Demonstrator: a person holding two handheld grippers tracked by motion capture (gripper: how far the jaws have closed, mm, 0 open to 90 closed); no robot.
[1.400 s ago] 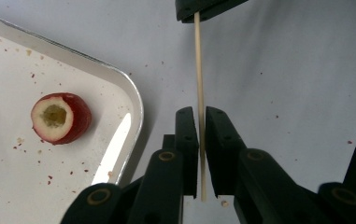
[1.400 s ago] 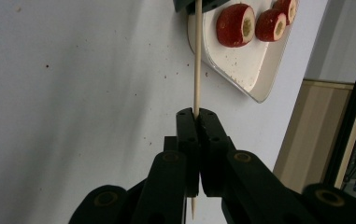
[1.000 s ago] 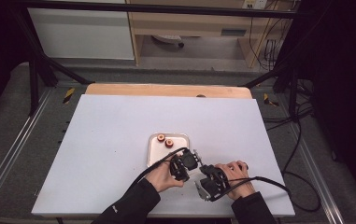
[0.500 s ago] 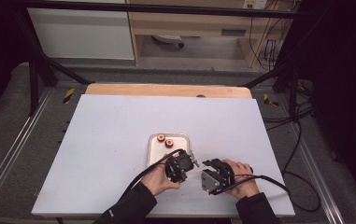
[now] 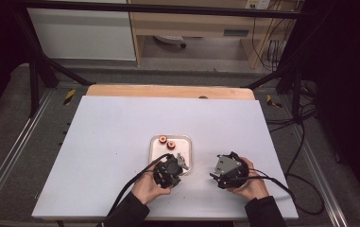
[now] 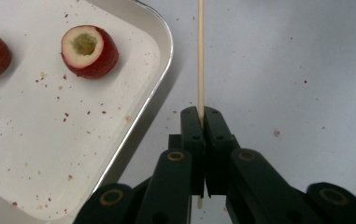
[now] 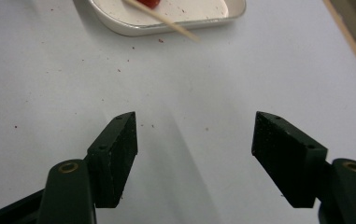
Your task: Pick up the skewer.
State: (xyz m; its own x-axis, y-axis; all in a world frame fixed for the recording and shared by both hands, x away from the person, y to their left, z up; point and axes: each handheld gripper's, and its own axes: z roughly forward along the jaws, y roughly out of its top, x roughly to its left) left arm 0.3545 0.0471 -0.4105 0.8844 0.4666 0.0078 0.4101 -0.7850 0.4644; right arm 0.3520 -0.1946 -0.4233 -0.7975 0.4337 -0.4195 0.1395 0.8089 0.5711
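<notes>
My left gripper (image 6: 201, 114) is shut on a thin wooden skewer (image 6: 200, 56) that points straight out past the corner of a small white tray (image 6: 49, 140). Two red strawberry pieces (image 6: 89, 50) with pale hollow cores lie in that tray. In the high view the left gripper (image 5: 180, 163) sits at the tray's (image 5: 163, 156) near right corner. My right gripper (image 7: 194, 135) stands open over bare table; its jaws have just been opening, with nothing between them. The skewer's tip (image 7: 164, 19) crosses the tray rim (image 7: 203, 18) ahead of it. From above, the right gripper (image 5: 218, 166) is to the tray's right.
The white tabletop (image 5: 121, 123) stretches wide around the tray, speckled with red crumbs near it. A wooden strip (image 5: 168, 91) runs along the far edge. Cables (image 5: 281, 187) trail from both grippers toward the near edge.
The two hands have drawn apart: the right gripper slid right, away from the left gripper, and the left gripper shifted slightly left along the tray's near edge.
</notes>
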